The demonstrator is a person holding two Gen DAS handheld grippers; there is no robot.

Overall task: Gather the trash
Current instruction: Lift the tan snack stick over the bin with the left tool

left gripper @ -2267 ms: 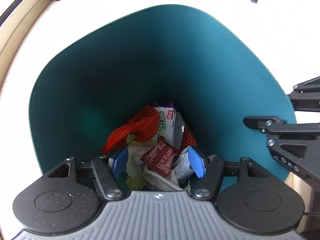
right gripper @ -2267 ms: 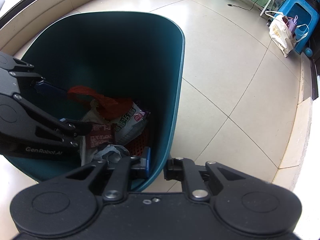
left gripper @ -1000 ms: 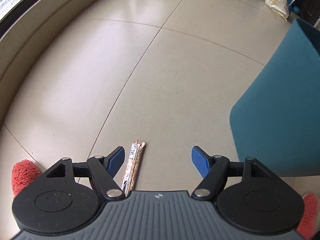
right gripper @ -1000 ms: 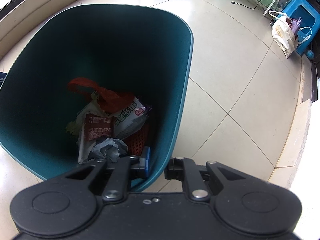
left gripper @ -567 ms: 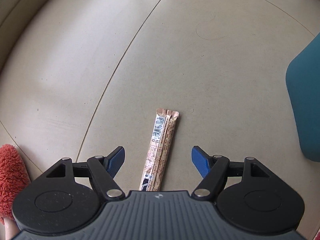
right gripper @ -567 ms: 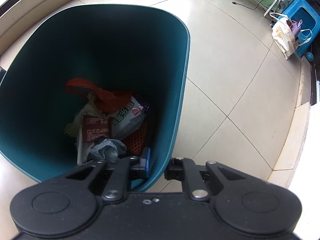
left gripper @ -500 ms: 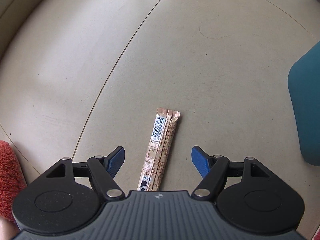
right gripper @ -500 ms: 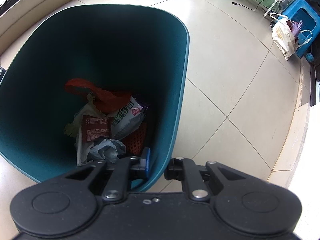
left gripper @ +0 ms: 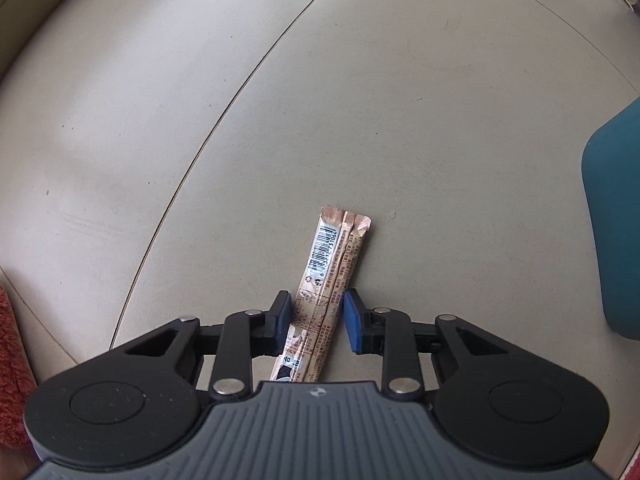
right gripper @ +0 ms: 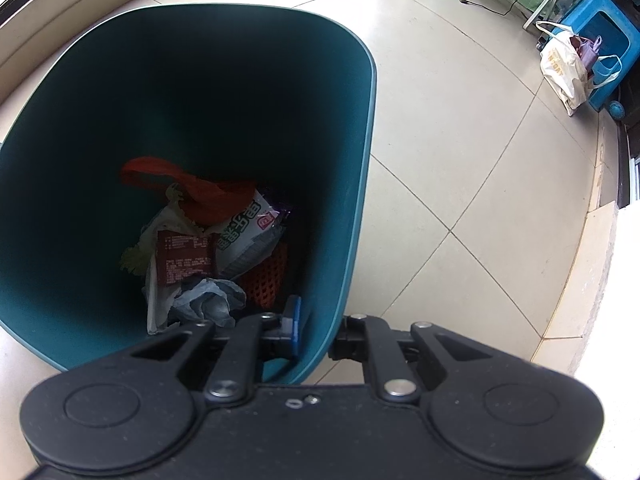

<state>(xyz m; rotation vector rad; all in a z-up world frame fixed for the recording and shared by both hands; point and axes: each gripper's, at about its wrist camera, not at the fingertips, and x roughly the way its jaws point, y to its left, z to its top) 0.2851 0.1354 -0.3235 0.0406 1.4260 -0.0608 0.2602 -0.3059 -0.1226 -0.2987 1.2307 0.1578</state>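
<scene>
With several wrappers, a red bag and crumpled paper already lying at the bottom of the tall teal plastic bin (right gripper: 340, 184), one long tan foil snack-stick wrapper (left gripper: 326, 292) left flat on the beige tiled floor (left gripper: 280, 120) to be collected. Left gripper (left gripper: 315, 316): jaws just closing, blue pads at either side of the wrapper's lower half, firm pinch not certain. Right gripper (right gripper: 316, 328): clamped on the bin's near rim, steadying it.
</scene>
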